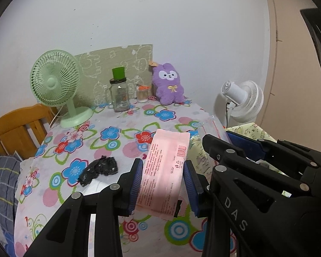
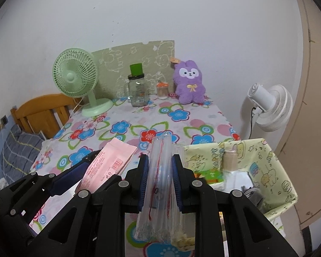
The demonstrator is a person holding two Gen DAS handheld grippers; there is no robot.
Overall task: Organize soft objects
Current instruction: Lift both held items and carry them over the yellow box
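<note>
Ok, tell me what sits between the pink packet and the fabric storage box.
The right gripper does: its jaws are shut on a clear zip bag, held upright between the pink packet in the left gripper and the fabric storage box. Nothing else visible blocks the way.

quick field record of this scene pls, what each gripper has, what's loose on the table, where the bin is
left gripper: jaws shut on pink packet
right gripper: jaws shut on clear zip bag
loose on table: black fabric piece
bin: yellow-green fabric box, at the table's right edge
back of table: purple plush, green fan, glass jar
</note>
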